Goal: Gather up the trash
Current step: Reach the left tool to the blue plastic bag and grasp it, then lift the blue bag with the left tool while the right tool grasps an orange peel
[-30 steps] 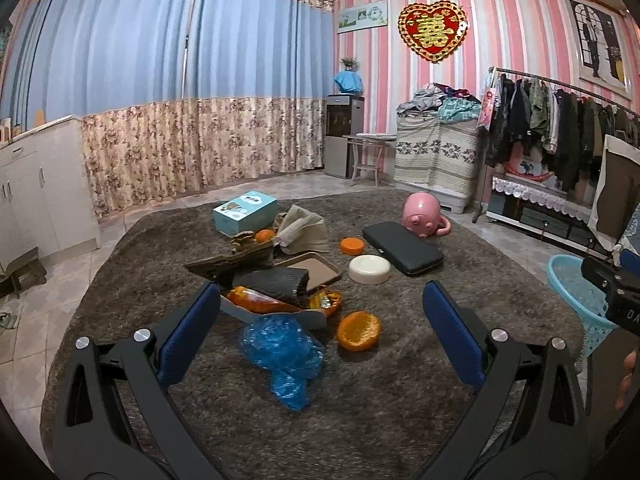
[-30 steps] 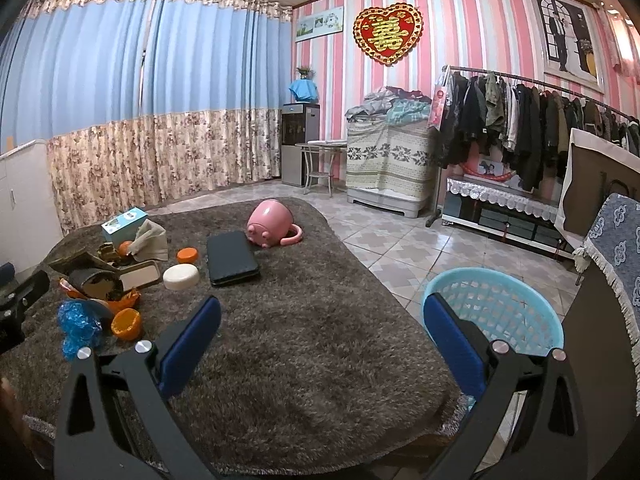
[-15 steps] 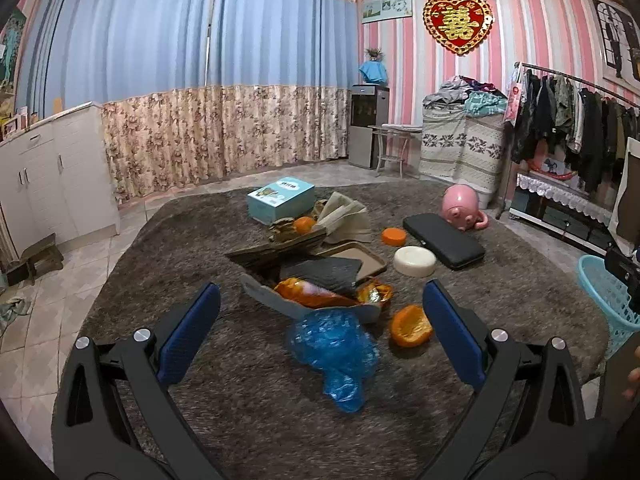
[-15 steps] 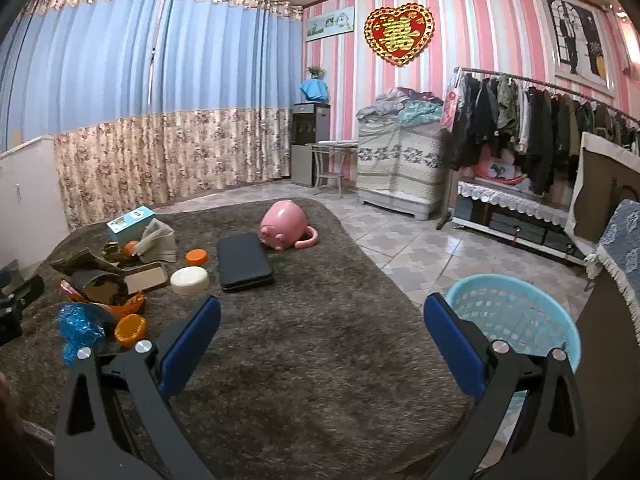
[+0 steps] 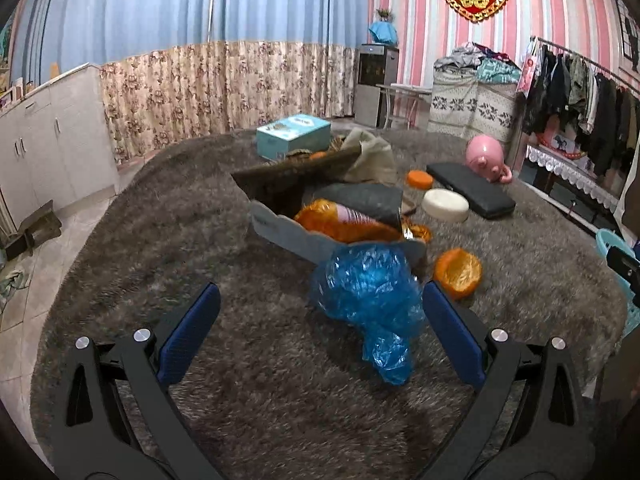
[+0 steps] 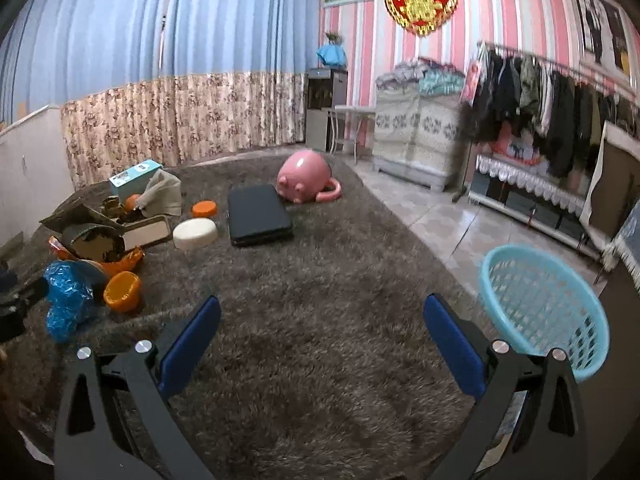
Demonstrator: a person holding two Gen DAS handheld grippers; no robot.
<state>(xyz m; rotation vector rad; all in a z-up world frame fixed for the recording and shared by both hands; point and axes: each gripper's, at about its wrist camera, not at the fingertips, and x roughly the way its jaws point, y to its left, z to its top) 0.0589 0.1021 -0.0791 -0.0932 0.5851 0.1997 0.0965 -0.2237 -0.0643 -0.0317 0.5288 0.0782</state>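
A crumpled blue plastic bag lies on the shaggy brown table cover, just ahead of my open left gripper and nearer its right finger. Behind it sits a heap of trash: an orange wrapper in a torn cardboard piece, and an orange peel cup to the right. In the right wrist view the blue bag and peel cup are far left. My right gripper hangs open over bare cover, with the light blue basket off the table's right edge.
Further back stand a teal box, a beige cloth, an orange lid, a white round dish, a black case and a pink piggy bank. White cabinets line the left; a clothes rack stands right.
My left gripper has moved forward and lower toward the blue bag, which now looms larger between its fingers. The right gripper swung slightly left and closer to the table; both stay open.
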